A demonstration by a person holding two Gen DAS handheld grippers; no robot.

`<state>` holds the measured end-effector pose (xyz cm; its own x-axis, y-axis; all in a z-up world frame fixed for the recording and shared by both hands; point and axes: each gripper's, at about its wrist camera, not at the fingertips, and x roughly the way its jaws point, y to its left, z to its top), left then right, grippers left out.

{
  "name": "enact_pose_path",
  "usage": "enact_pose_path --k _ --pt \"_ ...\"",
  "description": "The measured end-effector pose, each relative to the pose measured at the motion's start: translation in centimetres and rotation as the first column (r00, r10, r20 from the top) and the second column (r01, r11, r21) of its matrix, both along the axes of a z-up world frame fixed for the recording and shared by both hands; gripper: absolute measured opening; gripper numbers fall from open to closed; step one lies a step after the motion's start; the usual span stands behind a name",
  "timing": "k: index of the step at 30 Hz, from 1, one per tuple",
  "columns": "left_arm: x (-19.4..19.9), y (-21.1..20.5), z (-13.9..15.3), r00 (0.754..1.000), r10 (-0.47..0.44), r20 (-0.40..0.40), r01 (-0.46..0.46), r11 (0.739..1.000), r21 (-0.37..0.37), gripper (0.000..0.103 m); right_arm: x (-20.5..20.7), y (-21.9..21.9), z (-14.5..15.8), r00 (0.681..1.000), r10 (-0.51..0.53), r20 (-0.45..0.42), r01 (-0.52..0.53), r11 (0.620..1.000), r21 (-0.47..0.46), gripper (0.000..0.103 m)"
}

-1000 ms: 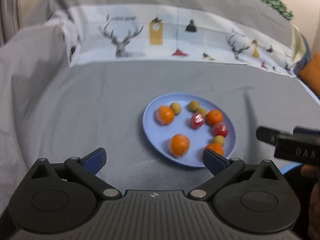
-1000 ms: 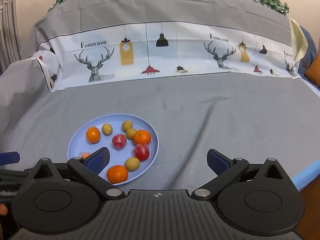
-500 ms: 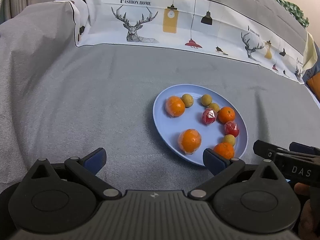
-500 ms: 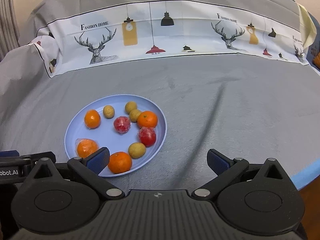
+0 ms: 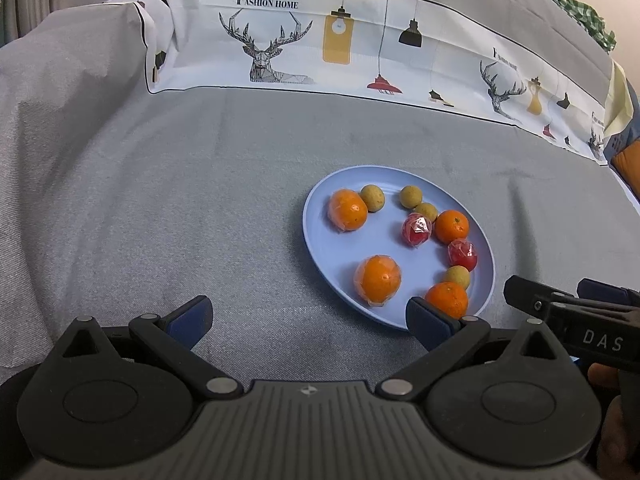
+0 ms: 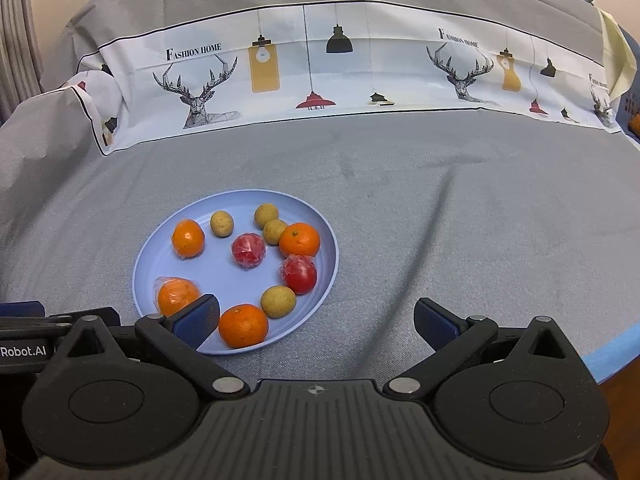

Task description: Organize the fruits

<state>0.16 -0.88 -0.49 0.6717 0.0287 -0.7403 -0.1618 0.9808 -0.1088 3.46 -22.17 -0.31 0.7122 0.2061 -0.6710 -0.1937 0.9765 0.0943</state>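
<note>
A light blue plate (image 5: 320,236) (image 6: 152,256) lies on the grey cloth and holds several oranges, two red fruits in clear wrap and several small yellow-green fruits. One orange (image 5: 377,280) lies near the plate's front in the left wrist view. My left gripper (image 5: 308,314) is open and empty, just in front of the plate's left side. My right gripper (image 6: 316,316) is open and empty, in front of the plate's right edge, with its left fingertip (image 6: 198,318) over the rim beside an orange (image 6: 243,325).
A white printed cloth band (image 6: 320,68) with deer and lamps crosses the grey cover behind the plate. A blue table edge (image 6: 612,350) shows at the right. The right gripper's body (image 5: 580,320) sits at the right of the left wrist view.
Both grippers have moved in towards the plate and tilted down, so the plate sits closer and larger in both views. The fruits have not moved.
</note>
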Motion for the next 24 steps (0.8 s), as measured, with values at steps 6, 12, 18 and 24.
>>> enact_pose_path --k 6,12,18,24 --pt "-0.03 -0.15 -0.06 1.000 -0.004 0.003 0.004 1.000 0.001 0.103 0.01 -0.03 0.01 1.000 0.005 0.003 -0.005 1.000 -0.003 0.102" --pt "-0.05 -0.34 -0.11 1.000 -0.012 0.008 0.012 1.000 0.005 0.103 0.00 -0.04 -0.01 1.000 0.006 0.004 -0.006 1.000 -0.002 0.102" --pt "-0.06 -0.36 -0.11 1.000 -0.021 0.011 0.021 1.000 0.003 0.103 -0.01 -0.01 -0.02 1.000 0.005 0.004 -0.005 1.000 -0.002 0.102" --pt "-0.13 -0.45 -0.03 0.999 -0.032 0.016 0.032 0.999 0.001 0.103 -0.06 -0.06 -0.02 1.000 0.004 0.007 -0.004 1.000 -0.001 0.102"
